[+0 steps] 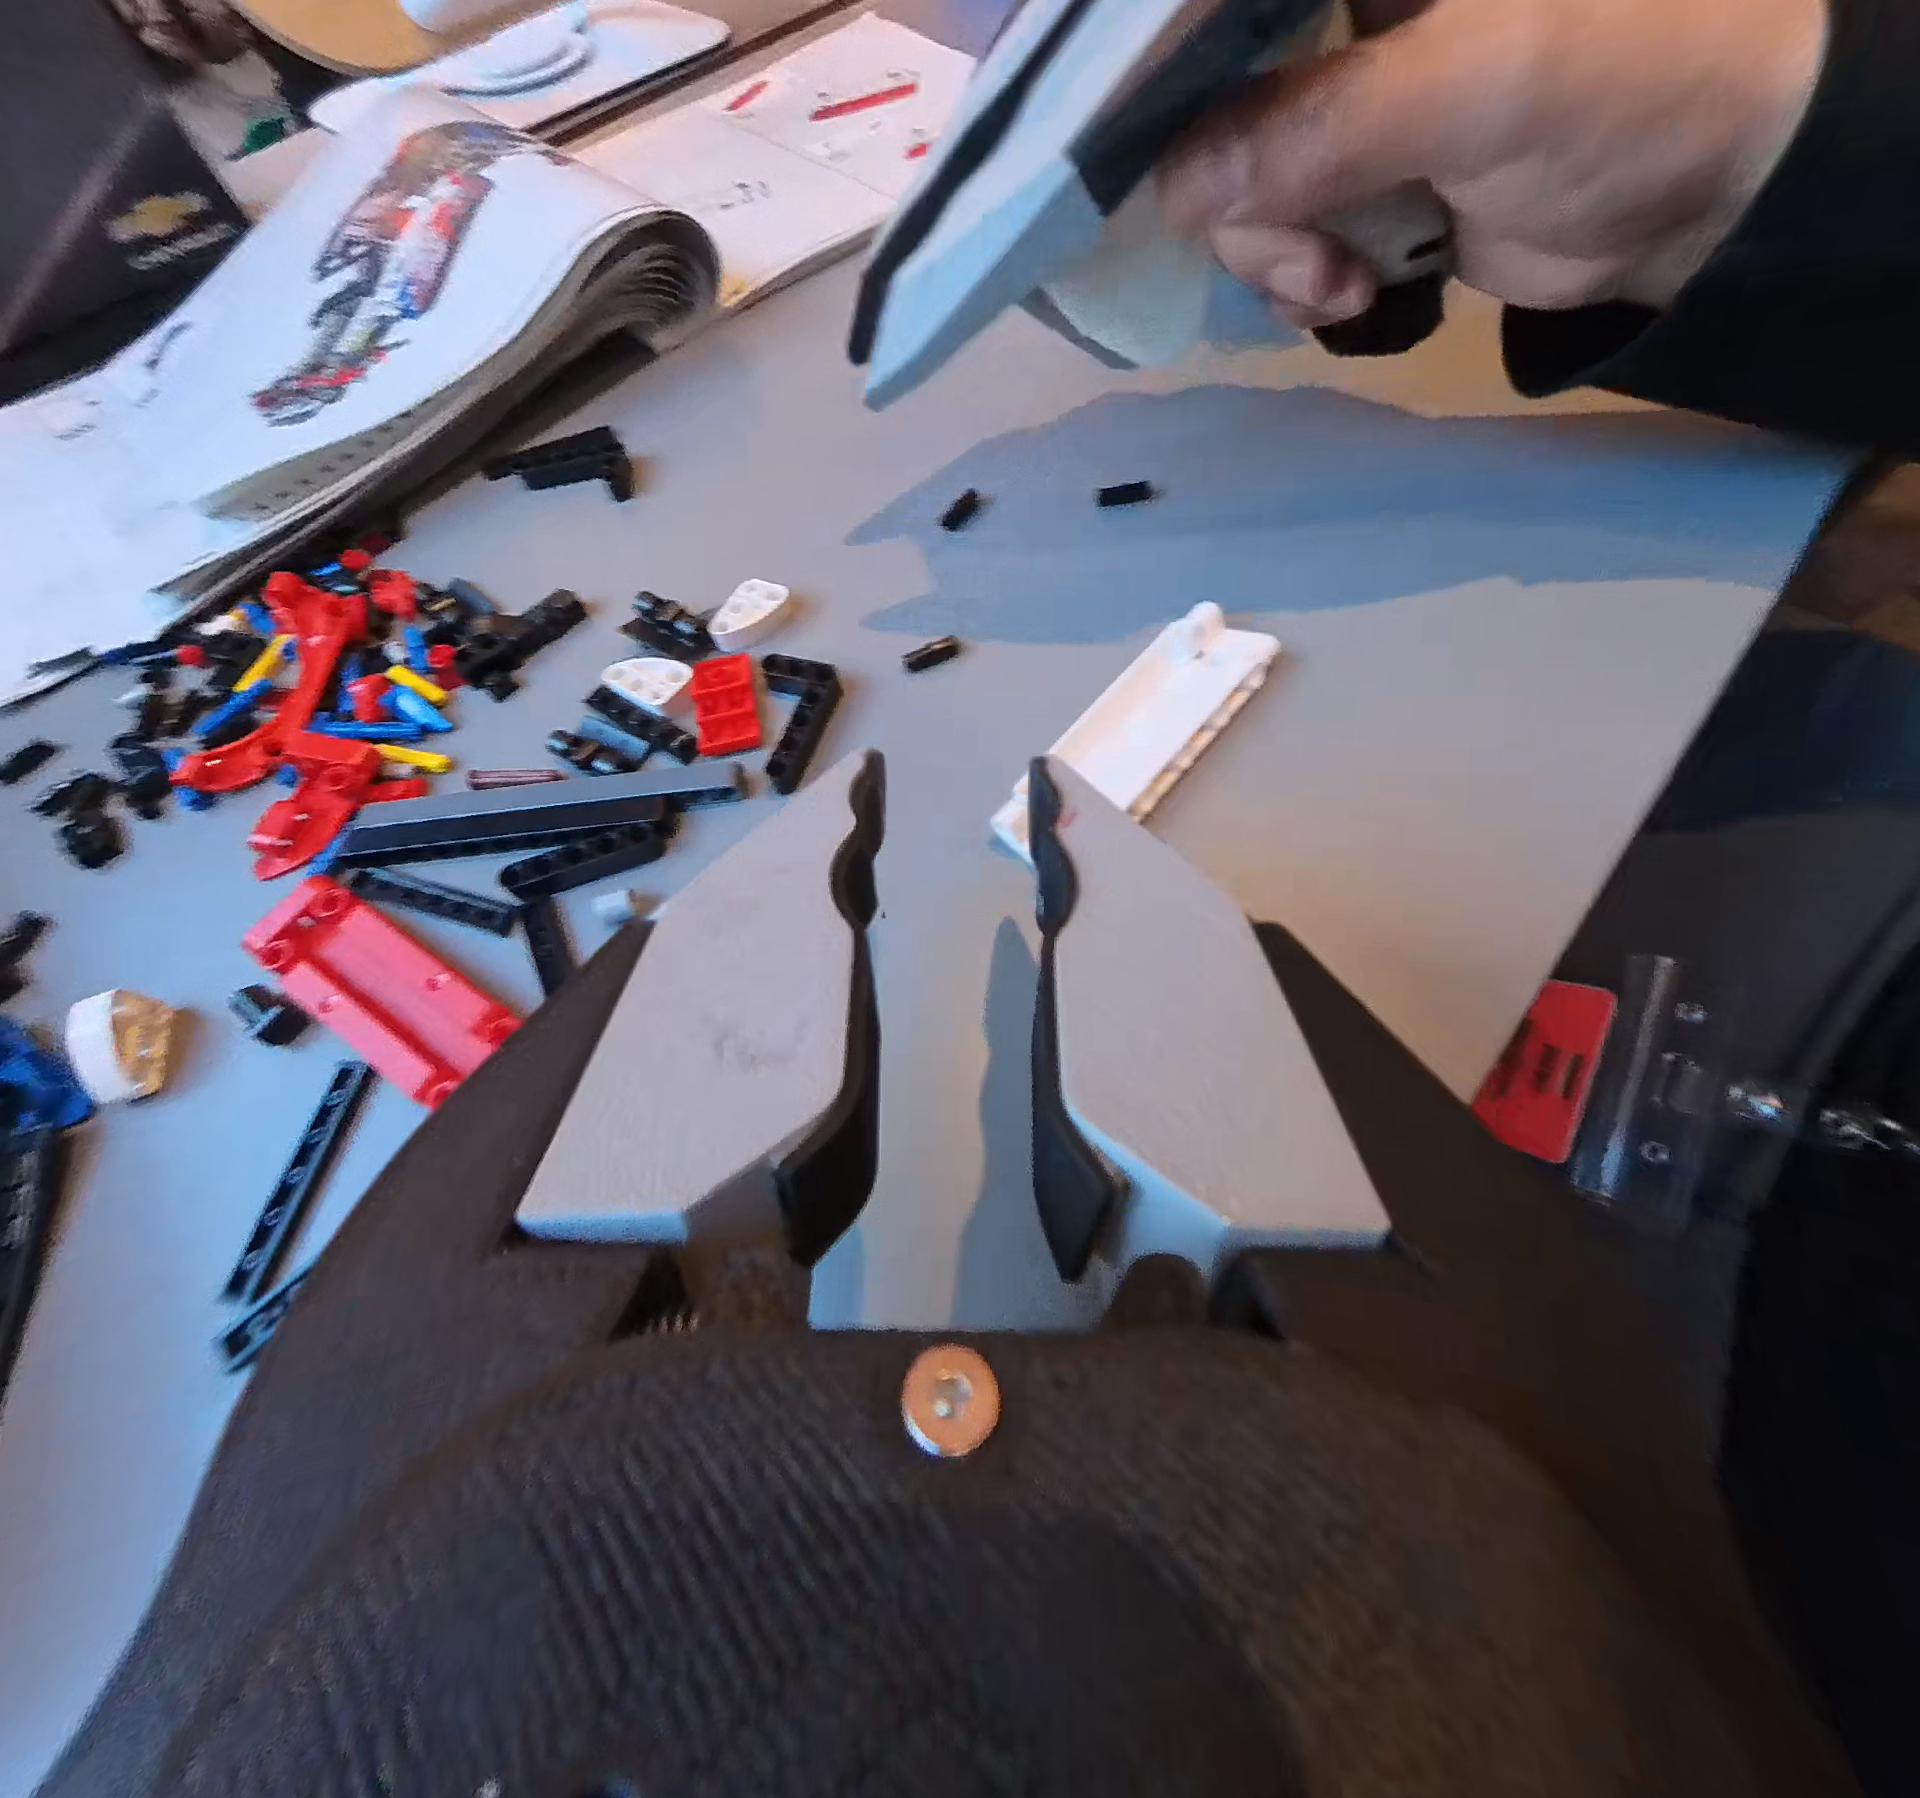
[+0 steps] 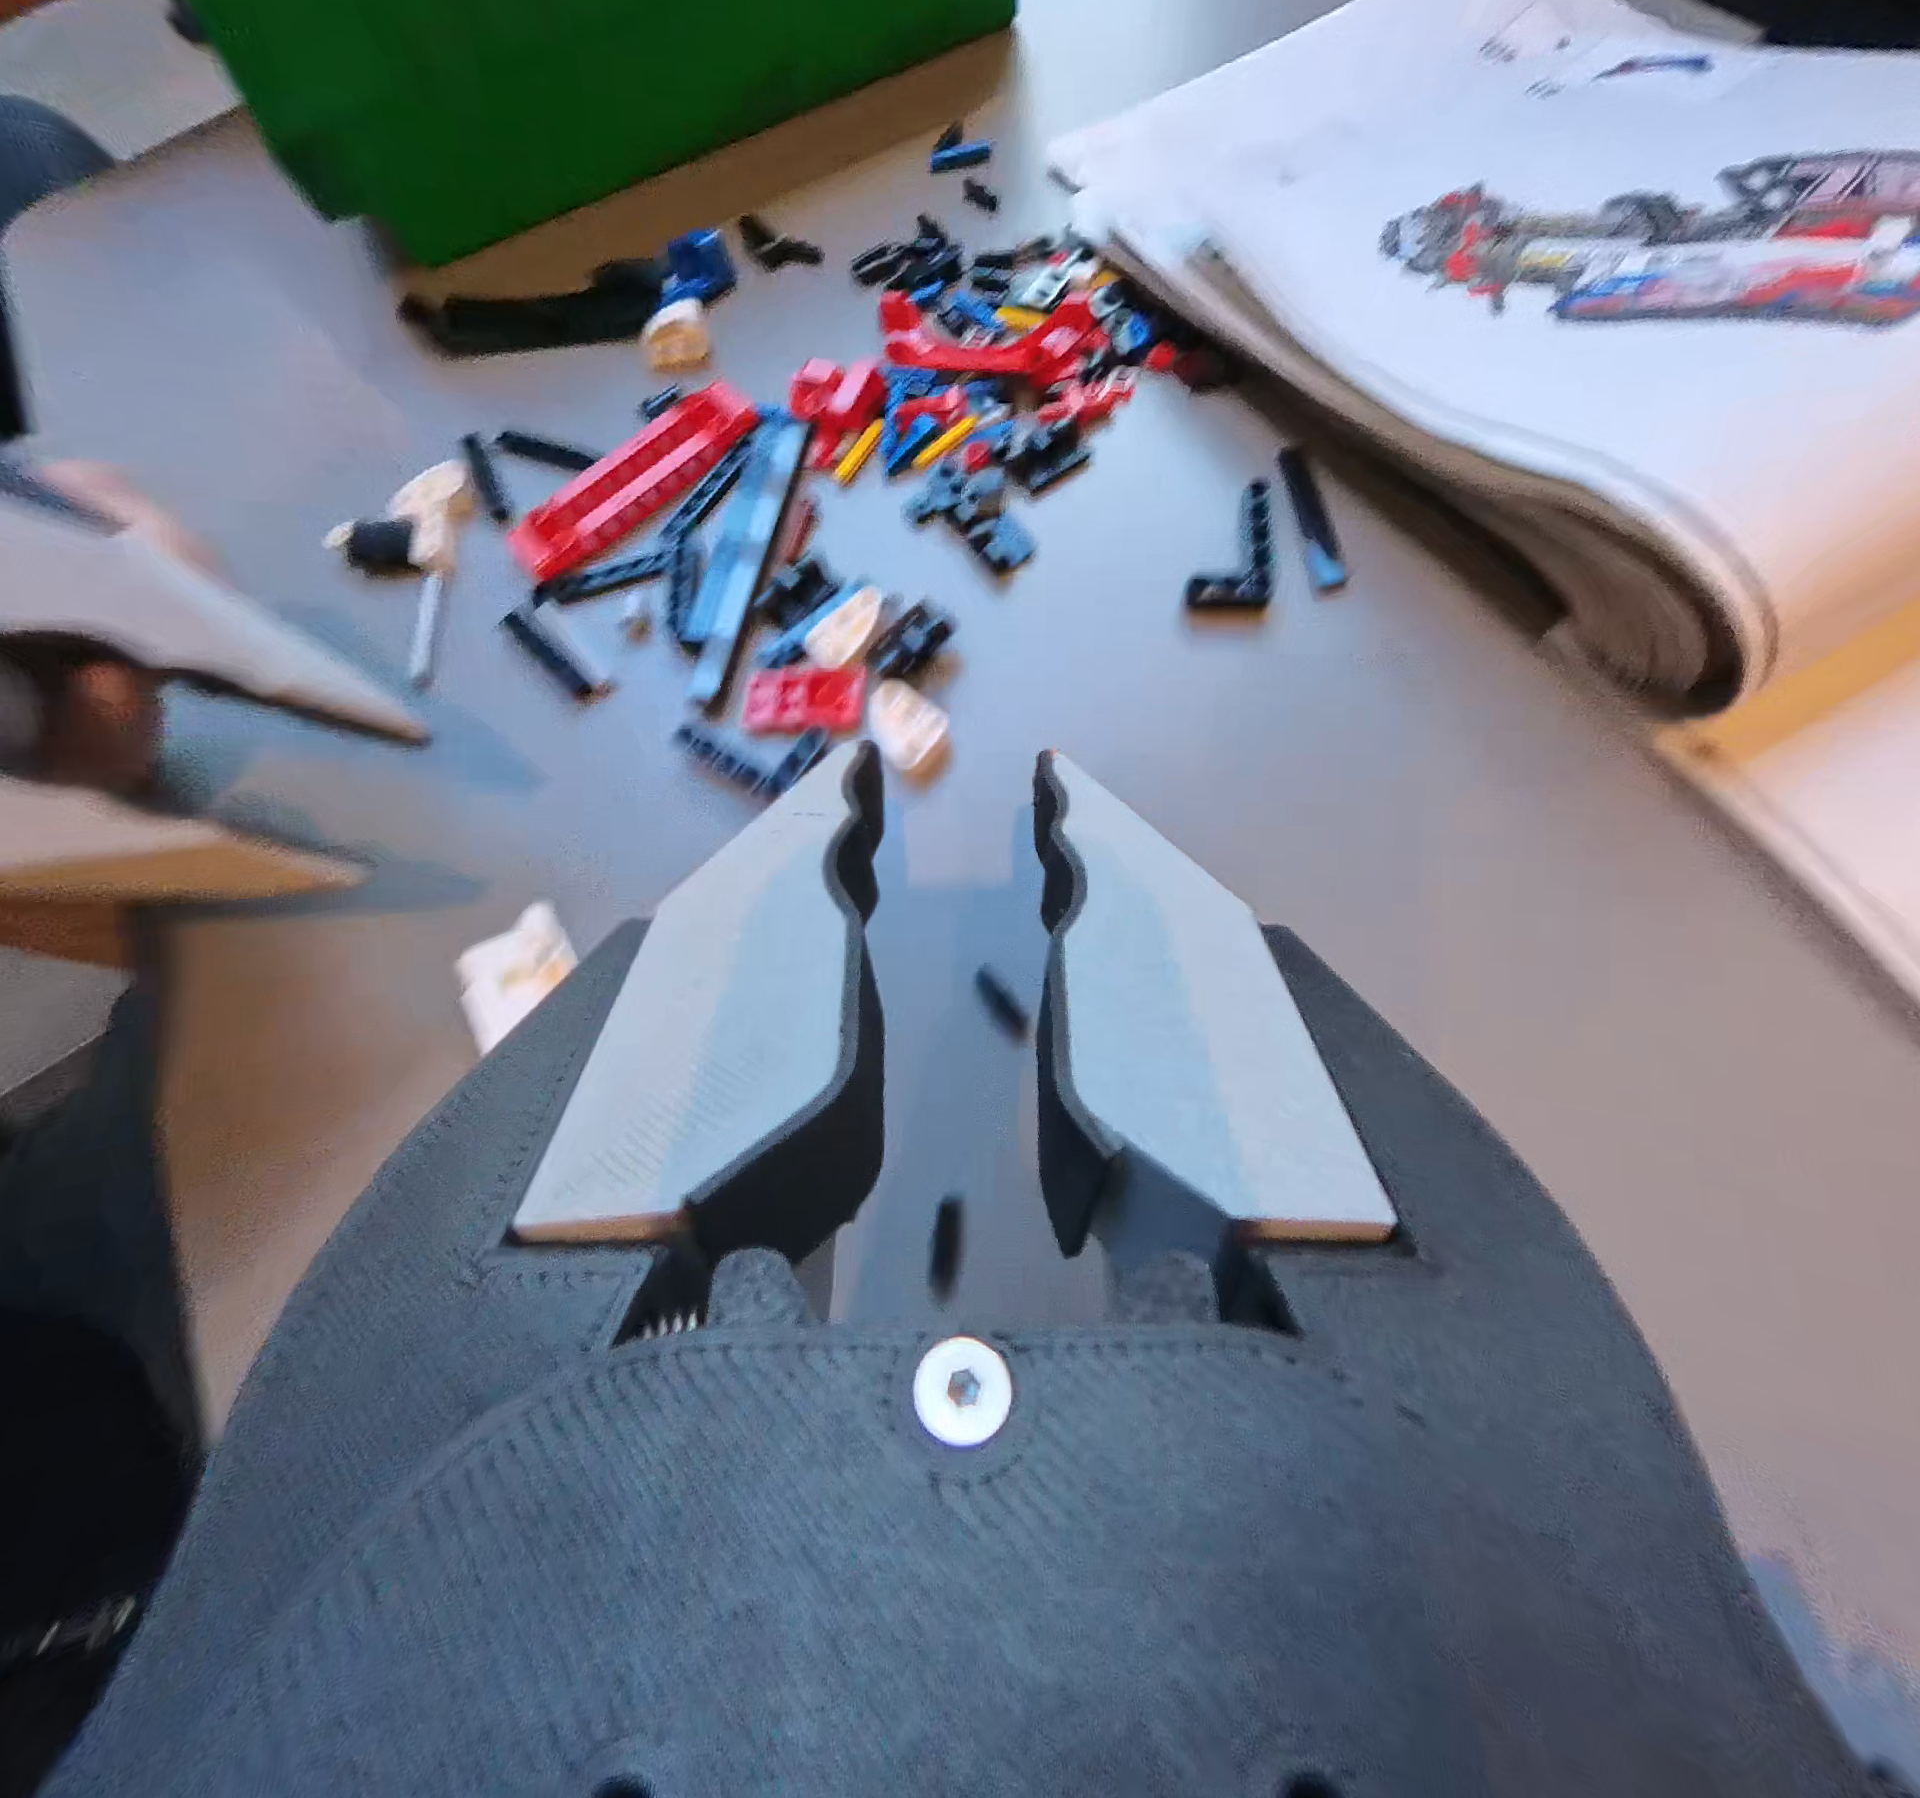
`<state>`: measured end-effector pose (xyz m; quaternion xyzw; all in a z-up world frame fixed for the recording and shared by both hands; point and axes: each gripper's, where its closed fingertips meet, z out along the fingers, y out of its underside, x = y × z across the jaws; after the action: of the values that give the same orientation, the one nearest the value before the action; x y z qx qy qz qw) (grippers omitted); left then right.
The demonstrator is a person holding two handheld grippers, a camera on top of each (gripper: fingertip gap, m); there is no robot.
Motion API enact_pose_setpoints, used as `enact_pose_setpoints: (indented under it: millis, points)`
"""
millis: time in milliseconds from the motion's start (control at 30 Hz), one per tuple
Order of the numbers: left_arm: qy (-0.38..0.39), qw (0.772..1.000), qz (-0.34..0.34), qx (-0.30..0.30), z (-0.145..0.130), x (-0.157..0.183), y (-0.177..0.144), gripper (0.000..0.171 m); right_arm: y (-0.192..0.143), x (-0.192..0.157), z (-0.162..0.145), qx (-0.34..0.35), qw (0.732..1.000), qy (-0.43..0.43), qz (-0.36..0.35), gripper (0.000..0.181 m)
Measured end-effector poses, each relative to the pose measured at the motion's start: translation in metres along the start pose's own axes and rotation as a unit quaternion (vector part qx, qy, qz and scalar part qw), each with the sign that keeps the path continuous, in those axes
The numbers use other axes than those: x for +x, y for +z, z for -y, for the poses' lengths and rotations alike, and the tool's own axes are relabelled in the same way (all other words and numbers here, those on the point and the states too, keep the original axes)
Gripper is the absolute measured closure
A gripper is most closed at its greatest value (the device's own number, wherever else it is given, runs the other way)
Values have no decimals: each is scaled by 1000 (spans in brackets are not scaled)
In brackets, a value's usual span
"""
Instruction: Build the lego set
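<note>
1. Surface: smooth grey table (image 1: 1351,917), matte, with blue-tinted shadows under the raised tools.
2. Loose lego pieces (image 1: 436,740) lie in a scattered pile toward the table's left side in the left wrist view, beside the thick open instruction booklet (image 1: 416,294). Shapes: long black perforated beams, black L-shaped beams, curved glossy red panels, short blue and yellow pins, rounded white pieces.
3. Long red frame piece (image 1: 384,990), rectangular and studded at its corners, rests flat at the near edge of the pile.
4. White ribbed panel (image 1: 1153,709) lies apart from the pile, toward the table's right edge.
5. Left gripper (image 1: 956,792): grey flat-sided fingers with wavy black rubber inner pads, mounted in a ribbed black printed body. Jaws stand moderately apart and hold nothing; they hang above the table between pile and white panel.
6. Right gripper (image 2: 956,782): same build, jaws moderately apart, empty, raised above the table and aimed at the pile. A hand (image 1: 1538,107) grips it.
7. Green box (image 2: 603,55) stands at the table's far edge in the right wrist view.
</note>
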<state>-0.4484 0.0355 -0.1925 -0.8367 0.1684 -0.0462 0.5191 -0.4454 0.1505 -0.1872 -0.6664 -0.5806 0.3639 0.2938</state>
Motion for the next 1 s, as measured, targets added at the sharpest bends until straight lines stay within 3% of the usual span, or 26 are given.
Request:
enact_pose_setpoints:
  millis: [200, 433, 633, 1000]
  points:
    - [-32, 999, 32, 11, 2, -26, -10, 151, 73, 45, 50, -46, 998, -4, -32, 158]
    - [-91, 996, 12, 24, 1, -38, -22, 153, 131, 65, 57, -110, 984, -129, -59, 159]
    - [-113, 993, -15, 39, 4, -32, -32, 153, 144, 78, 49, -153, 959, -213, -107, 164]
    - [-109, 992, -32, 57, 14, -23, -39, 153, 154, 80, 54, -166, 970, -174, -48, 164]
